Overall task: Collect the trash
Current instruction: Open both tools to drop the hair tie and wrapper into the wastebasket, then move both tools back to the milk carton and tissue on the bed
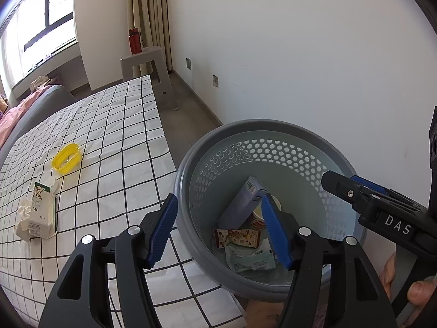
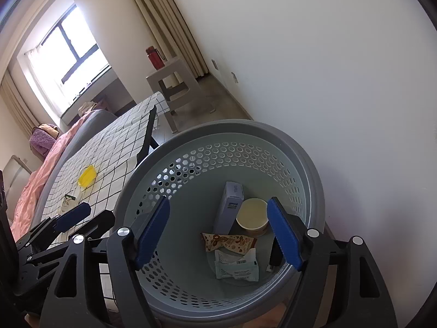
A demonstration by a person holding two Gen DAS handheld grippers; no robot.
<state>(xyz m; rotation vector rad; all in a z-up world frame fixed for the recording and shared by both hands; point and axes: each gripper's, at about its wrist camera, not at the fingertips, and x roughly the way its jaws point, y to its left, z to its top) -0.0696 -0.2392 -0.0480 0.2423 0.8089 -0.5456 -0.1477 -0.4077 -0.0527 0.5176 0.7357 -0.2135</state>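
Bin [image 2: 308,169] beside table edge, 4 bits of trash inside. My left gripper [image 1: 218,229] and right gripper [image 2: 218,229] both wide, empty. Milk carton [image 1: 41,210], yellow tub [image 1: 67,158] left on checked cloth [image 1: 114,136]. Risk: carton sits on crumpled tissue [image 1: 23,218], may slip from pinch; my elbow could knock bin.

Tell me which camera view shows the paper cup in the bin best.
The right wrist view: the paper cup shows its whole open mouth inside the bin. In the left wrist view, a blue finger and the box hide most of it.
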